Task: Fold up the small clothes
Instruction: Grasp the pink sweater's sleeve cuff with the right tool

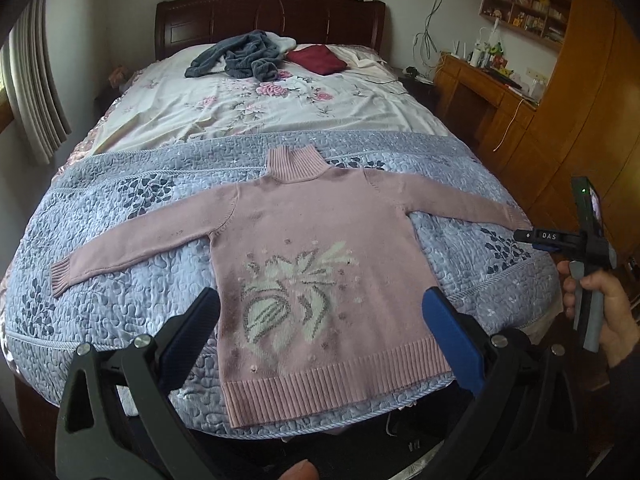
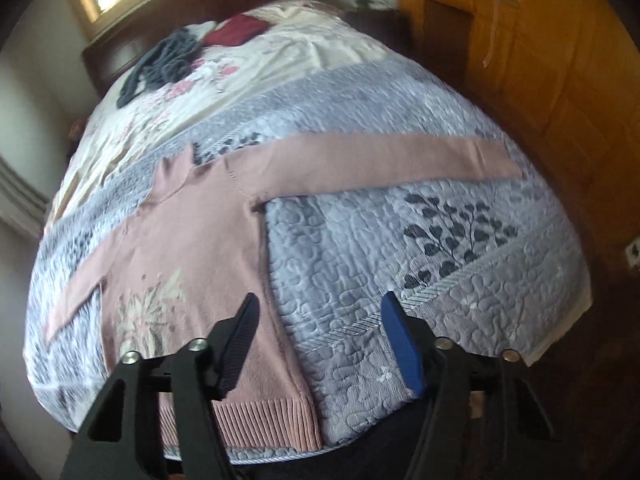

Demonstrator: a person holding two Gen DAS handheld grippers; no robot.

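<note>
A small pink turtleneck sweater with a pale flower pattern lies flat, front up, on the blue quilt, both sleeves spread out sideways. My left gripper hovers open above its lower half, nothing between the fingers. In the right wrist view the sweater fills the left side and its right sleeve stretches across the quilt. My right gripper is open over the quilt just right of the sweater's side edge. The right gripper also shows in the left wrist view, held by a hand near the sleeve's cuff.
The blue quilt covers the near end of the bed, a floral sheet beyond. A grey garment and a dark red one lie by the headboard. A wooden desk and cabinets stand to the right.
</note>
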